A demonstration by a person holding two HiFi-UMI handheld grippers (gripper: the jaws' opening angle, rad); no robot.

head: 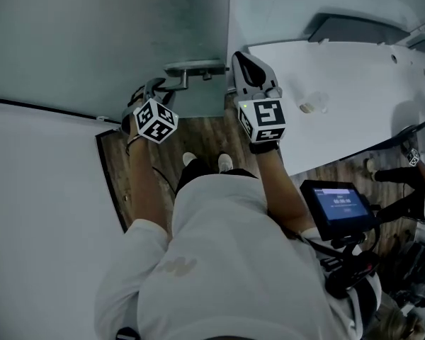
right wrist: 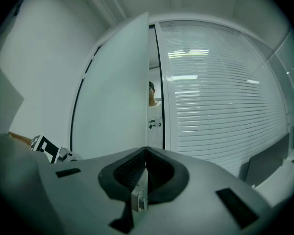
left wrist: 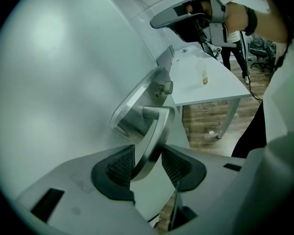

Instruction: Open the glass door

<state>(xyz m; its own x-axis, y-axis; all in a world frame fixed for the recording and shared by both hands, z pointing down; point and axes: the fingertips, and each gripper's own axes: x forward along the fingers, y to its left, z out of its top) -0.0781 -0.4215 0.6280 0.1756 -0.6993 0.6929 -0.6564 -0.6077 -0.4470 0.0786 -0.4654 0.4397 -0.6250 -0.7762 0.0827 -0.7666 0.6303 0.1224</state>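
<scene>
At the glass door (head: 92, 41), the job looks part done. Its free edge seems parted from the frame, with a narrow gap showing in the right gripper view, but by my reading it has not yet swung wide. My left gripper (left wrist: 148, 161) has its jaws apart about the handle (left wrist: 159, 126). The lever runs down between the ribbed pads, close to both but, as far as I can judge, not clamped. My right gripper (right wrist: 144, 168) hovers just right of the handle, by the door's edge, jaws pressed together on nothing. The door is a frosted, pale green pane, upright, and the brushed metal lever sits on a round plate near its edge. A white tabletop (head: 340, 98) lies beyond the handle to the right. What is left, I judge, is swinging the pane fully open.
</scene>
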